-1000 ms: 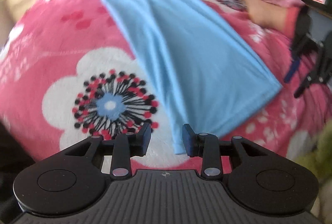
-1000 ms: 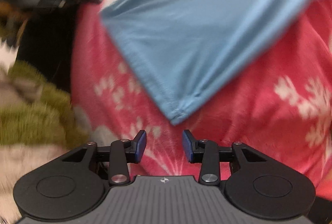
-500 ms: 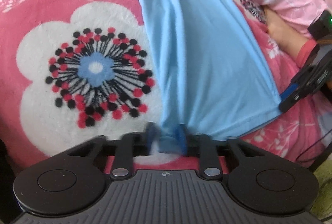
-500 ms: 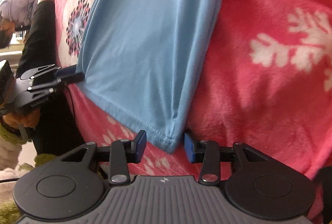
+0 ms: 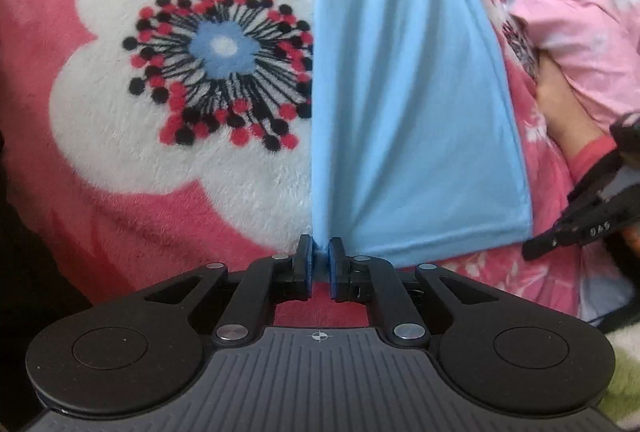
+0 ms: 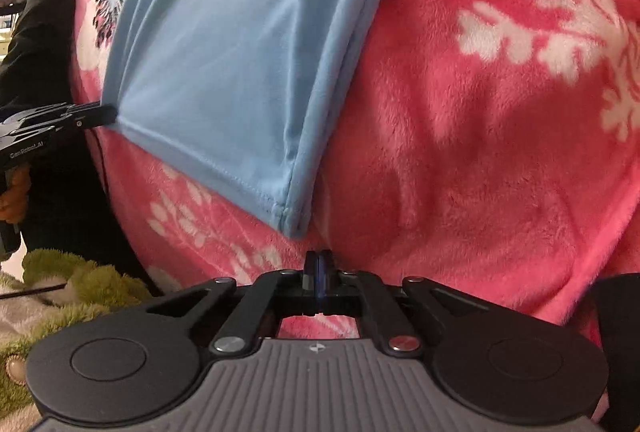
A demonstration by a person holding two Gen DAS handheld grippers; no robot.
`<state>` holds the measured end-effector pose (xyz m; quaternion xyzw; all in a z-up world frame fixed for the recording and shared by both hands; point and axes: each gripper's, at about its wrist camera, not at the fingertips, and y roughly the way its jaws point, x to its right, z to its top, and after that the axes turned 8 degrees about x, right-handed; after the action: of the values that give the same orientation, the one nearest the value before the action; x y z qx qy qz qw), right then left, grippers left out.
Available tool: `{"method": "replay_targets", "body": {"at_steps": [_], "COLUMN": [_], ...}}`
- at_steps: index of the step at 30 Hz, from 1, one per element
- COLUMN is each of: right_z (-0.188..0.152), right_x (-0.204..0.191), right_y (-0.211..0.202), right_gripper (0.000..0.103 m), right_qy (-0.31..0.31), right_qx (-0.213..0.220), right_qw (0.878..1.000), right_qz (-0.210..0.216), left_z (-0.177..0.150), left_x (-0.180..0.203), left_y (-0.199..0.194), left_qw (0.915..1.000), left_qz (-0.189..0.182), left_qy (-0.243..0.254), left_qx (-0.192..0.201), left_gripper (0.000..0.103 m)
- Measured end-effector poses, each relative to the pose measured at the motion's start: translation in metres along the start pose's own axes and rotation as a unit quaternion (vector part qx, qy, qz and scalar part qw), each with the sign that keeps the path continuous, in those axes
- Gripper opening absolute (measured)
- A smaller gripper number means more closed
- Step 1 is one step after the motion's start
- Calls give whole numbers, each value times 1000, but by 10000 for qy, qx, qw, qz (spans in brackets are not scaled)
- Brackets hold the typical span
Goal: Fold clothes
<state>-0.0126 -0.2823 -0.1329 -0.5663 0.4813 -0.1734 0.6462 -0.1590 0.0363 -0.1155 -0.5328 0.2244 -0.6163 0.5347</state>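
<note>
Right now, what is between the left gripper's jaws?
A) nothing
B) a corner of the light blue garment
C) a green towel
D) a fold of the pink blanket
B: the left gripper is closed on the near corner of the light blue garment, and blue fabric shows pinched between its jaws.

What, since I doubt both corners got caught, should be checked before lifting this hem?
1. Left gripper shut on a corner of the light blue jersey garment: ok.
2. Right gripper holding the other corner: not ok; its fingers are shut and the corner lies just ahead of them.
3. Garment lying flat on the pink floral fleece blanket: ok, slight creases.
4. Blanket free of the right fingers: cannot tell.
</note>
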Motion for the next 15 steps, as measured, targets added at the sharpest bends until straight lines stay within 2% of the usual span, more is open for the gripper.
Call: {"method": "replay_targets", "body": {"at_steps": [1,3,5,10,15], "right_z": [0,4,8,18,22], "right_x": [0,4,6,16,14], "right_y": [-3,-7,-13,-21,-10], "right_gripper": [6,13,35,38,38], "right_qy": [17,122,181,469,661], "right_qx": [16,19,134,368,526], "right_qw": [10000,9998,9996,9971,9949], "right_qz": [47,154,193,472,542], "left_z": [0,0,-2,-4,1], "left_x": [0,-2,-4,-6,-4], "left_y": [-2,-5,-10,-18,-10], "left_qw": [10000,9998,9997,9999,9997], "left_qz": [-31,-128,-68,-76,-140], "left_qy": [14,31,162,146,31], "left_qx": [-13,-118,-139,13,178], "left_gripper": [20,34,36,49,51]}}
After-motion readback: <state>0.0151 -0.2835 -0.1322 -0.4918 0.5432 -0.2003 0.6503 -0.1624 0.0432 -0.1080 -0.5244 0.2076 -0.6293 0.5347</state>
